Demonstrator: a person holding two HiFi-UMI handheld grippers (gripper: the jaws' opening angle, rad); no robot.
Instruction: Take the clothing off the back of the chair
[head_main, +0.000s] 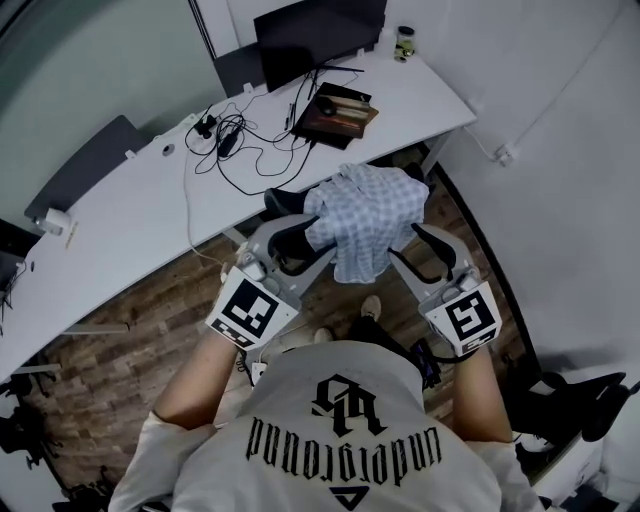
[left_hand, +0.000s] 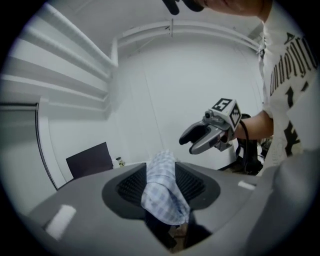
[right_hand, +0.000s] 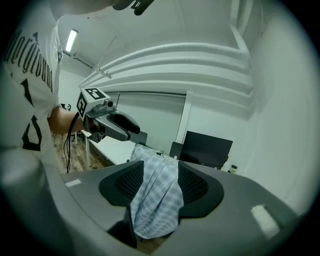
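A blue-and-white checked shirt (head_main: 370, 205) lies bunched over the back of a dark chair (head_main: 283, 200) in front of me, one end hanging toward my feet. My left gripper (head_main: 296, 238) is at the shirt's left edge and my right gripper (head_main: 420, 250) at its right edge. In the left gripper view a fold of the shirt (left_hand: 162, 192) hangs in the gap of the parted jaws, and the right gripper (left_hand: 200, 137) floats beyond it. In the right gripper view another fold of the shirt (right_hand: 155, 200) drapes loosely between the parted jaws, with the left gripper (right_hand: 120, 125) opposite. Most of the chair is hidden.
A long white desk (head_main: 130, 220) runs behind the chair, carrying a dark monitor (head_main: 320, 35), tangled cables (head_main: 240, 150), a brown book (head_main: 335, 110) and a small jar (head_main: 404, 42). A white wall closes the right side. Another black chair (head_main: 575, 395) stands at lower right on the wood floor.
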